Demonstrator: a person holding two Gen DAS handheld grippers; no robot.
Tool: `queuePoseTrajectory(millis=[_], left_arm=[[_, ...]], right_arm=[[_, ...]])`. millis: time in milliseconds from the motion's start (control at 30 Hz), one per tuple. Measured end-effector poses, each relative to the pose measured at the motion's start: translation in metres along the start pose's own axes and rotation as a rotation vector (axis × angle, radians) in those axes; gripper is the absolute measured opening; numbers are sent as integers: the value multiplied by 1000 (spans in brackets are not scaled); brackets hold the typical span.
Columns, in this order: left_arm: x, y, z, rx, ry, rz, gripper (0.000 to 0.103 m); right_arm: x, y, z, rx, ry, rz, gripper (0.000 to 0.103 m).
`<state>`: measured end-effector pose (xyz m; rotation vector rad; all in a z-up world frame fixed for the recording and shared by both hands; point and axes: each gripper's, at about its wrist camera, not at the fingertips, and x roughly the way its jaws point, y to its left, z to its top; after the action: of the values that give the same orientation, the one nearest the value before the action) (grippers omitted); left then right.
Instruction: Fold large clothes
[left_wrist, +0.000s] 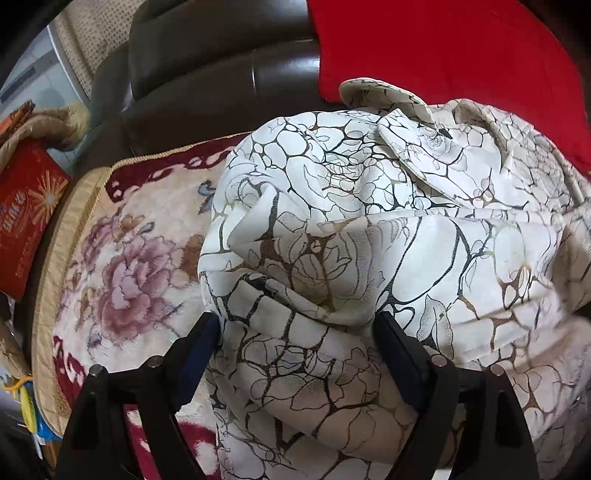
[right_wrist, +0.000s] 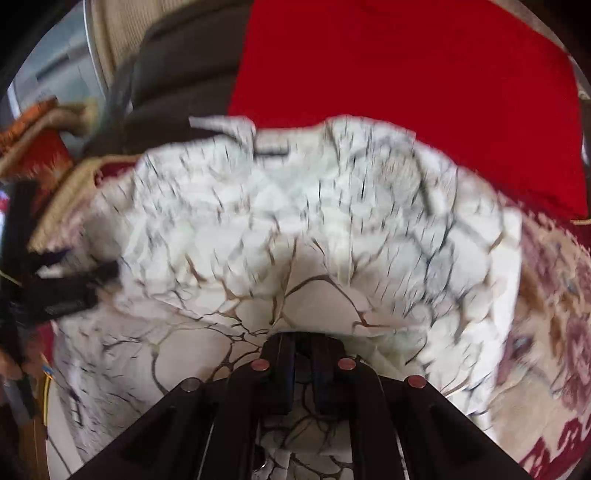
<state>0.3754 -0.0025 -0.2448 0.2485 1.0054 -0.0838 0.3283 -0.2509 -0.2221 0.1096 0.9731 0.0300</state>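
A large white garment (left_wrist: 369, 229) with a black and gold crackle flower print lies bunched on a floral blanket (left_wrist: 122, 266). Its collar (left_wrist: 406, 110) points toward the far side. My left gripper (left_wrist: 297, 325) stands wide over the garment's near left edge, and a thick fold of cloth bulges between its fingers (left_wrist: 207, 332). In the blurred right wrist view the same garment (right_wrist: 295, 214) fills the middle. My right gripper (right_wrist: 303, 341) is shut on a fold of it at the near edge. The left gripper (right_wrist: 74, 284) shows there as a dark shape at the garment's left side.
A red cloth (left_wrist: 443, 48) lies behind the garment against a dark brown leather sofa back (left_wrist: 207, 66). A red box (left_wrist: 26, 214) and bundled fabric sit off the blanket's left edge. The blanket's gold trim (left_wrist: 55, 280) marks that edge.
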Motion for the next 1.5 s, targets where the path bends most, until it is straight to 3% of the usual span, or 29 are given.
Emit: queuePoseTrajectory(millis=[100,233,367,667,800,1033,1267,1500], left_arm=[[-7,5,0,-5,-15,-11,86],[-26,10,-3,11,-109,1,86],[-37,9,-8,17,-147,-19,86],[-12,-7,-14,78,-71,9,86],[-18,-5,-10,65,-81,8,86],[-42,1,1,46,-182,15,86],[-29,-4,20,54,-175,43,86],[-1,-18,23,96,-115,65,86]], right_arm=[[-1,4,-3,-28,-18,-32,9],[-10,3,-2,-25,-54,-48,9],[-22,6,-1,-48,-94,-76,9],[-28,12,4,-66,-118,-84,9],[-29,12,4,-73,-125,-92,9],[-31,14,6,-82,-141,-102,9],[-29,14,8,-84,-143,-104,9],[-24,14,9,-89,-139,-108,9]])
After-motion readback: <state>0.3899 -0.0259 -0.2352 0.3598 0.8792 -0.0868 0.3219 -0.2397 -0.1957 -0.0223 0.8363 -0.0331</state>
